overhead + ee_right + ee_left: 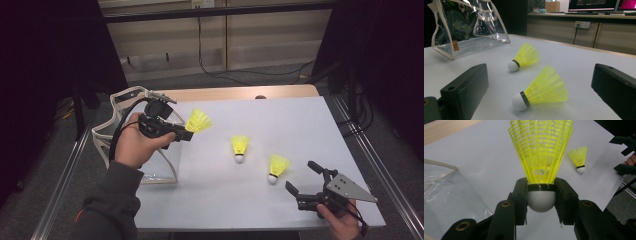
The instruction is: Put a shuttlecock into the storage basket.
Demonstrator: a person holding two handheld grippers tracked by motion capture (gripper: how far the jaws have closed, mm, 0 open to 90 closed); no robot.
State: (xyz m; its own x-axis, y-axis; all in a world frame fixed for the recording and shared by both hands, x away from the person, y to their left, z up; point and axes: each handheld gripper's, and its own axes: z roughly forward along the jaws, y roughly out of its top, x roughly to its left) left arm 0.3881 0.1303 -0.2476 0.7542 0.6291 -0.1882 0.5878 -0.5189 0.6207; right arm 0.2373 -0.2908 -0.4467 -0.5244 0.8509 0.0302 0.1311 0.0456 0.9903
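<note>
Now keep the left hand-held gripper (186, 134) clenched on the shuttlecock (199, 120) cork; swing it to the clear bag (112, 131) at frame left, right hand-held gripper (304, 176) released.

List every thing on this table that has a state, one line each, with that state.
Yellow plastic shuttlecock with white cork: clamped at the cork, off the table.
Left gripper: shut on that shuttlecock.
Right gripper: open, holding nothing.
Middle yellow shuttlecock: lying on its side.
Nearer yellow shuttlecock: lying on its side.
Clear plastic bag with cream trim: standing upright, top open.
</note>
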